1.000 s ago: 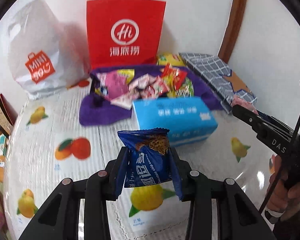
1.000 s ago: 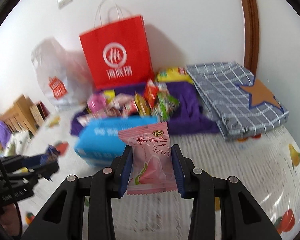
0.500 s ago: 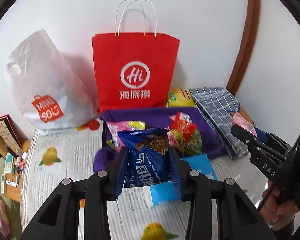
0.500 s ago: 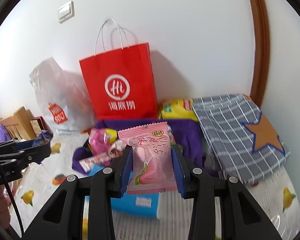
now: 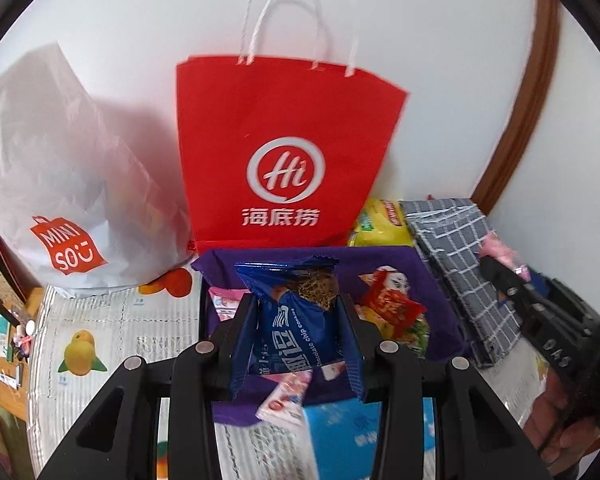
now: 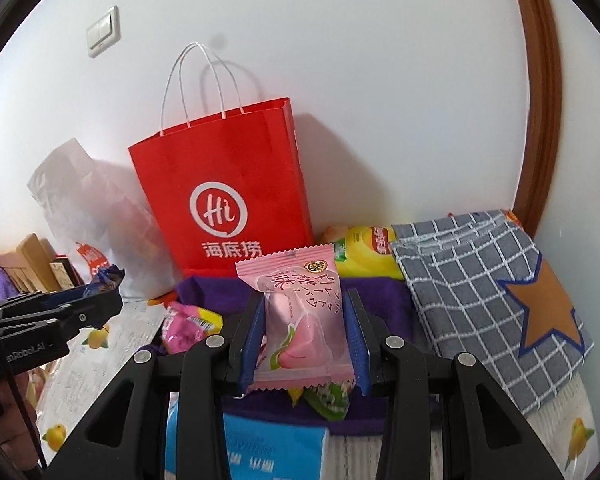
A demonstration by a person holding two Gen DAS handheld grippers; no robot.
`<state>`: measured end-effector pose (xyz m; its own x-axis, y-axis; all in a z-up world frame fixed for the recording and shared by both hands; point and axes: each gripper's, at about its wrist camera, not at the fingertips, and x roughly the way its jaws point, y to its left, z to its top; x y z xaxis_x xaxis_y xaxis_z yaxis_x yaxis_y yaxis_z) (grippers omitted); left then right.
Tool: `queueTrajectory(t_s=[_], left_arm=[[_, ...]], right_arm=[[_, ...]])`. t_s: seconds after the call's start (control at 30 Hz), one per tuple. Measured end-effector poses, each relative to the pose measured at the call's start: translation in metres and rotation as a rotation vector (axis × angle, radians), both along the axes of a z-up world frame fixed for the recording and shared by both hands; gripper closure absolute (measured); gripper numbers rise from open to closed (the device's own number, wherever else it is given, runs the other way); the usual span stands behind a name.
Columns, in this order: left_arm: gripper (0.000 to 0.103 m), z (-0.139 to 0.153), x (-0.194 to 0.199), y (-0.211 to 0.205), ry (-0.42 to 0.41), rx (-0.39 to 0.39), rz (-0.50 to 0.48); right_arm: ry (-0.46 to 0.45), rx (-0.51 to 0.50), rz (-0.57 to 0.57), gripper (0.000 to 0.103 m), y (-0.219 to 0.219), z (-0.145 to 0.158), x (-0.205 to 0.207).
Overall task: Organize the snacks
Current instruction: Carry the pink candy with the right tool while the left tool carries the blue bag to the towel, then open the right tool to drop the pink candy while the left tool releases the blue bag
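My left gripper (image 5: 298,336) is shut on a blue chocolate chip cookie packet (image 5: 296,320), held above the purple cloth (image 5: 432,280) where several loose snacks (image 5: 392,308) lie. My right gripper (image 6: 306,340) is shut on a pink peach snack packet (image 6: 304,320), also held over the purple cloth (image 6: 384,300). A red paper bag (image 5: 288,152) with white handles stands upright against the wall just behind the cloth; it shows as the red paper bag (image 6: 228,192) in the right wrist view too. The other gripper appears at each view's edge: right gripper (image 5: 500,280), left gripper (image 6: 108,300).
A white plastic bag (image 5: 60,184) slumps left of the red bag. A yellow chip bag (image 5: 380,228) and a grey checked cloth (image 6: 480,280) with an orange star lie to the right. A blue tissue pack (image 5: 356,436) sits in front of the cloth on the fruit-print tablecloth (image 5: 112,336).
Both grippers have risen and moved toward the wall with their packets. The red bag and purple cloth now look much closer, and the blue tissue pack has dropped to the bottom of both views.
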<state>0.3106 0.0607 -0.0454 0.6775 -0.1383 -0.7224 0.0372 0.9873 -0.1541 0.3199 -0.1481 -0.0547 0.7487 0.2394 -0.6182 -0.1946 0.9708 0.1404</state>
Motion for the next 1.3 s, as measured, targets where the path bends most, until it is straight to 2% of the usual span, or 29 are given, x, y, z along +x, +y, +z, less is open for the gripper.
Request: queueTrajectory(t_s=[0.2, 0.43, 0.6, 0.8, 1.1, 1.3], left_arm=[[0.065, -0.013, 0.024, 0.011, 0.050, -0.039, 0.017], [0.065, -0.044, 0.048, -0.005, 0.114, -0.014, 0.000], [0.065, -0.062, 0.060, -0.014, 0.155, 0.007, -0.011], [0.065, -0.079, 0.068, -0.015, 0.194, 0.009, -0.007], [0.065, -0.090, 0.074, -0.015, 0.226, 0.001, -0.008], [0.065, -0.091, 0.076, -0.015, 0.237, 0.006, -0.011]], right_arm=[[0.006, -0.001, 0.018, 0.065, 0.002, -0.004, 0.028], [0.097, -0.039, 0.051, 0.065, 0.007, -0.043, 0.056], [0.137, -0.077, 0.062, 0.065, 0.007, -0.060, 0.066], [0.180, -0.114, 0.080, 0.064, 0.009, -0.077, 0.072], [0.239, -0.079, 0.155, 0.064, 0.020, -0.085, 0.070], [0.260, -0.181, 0.172, 0.064, 0.038, -0.102, 0.068]])
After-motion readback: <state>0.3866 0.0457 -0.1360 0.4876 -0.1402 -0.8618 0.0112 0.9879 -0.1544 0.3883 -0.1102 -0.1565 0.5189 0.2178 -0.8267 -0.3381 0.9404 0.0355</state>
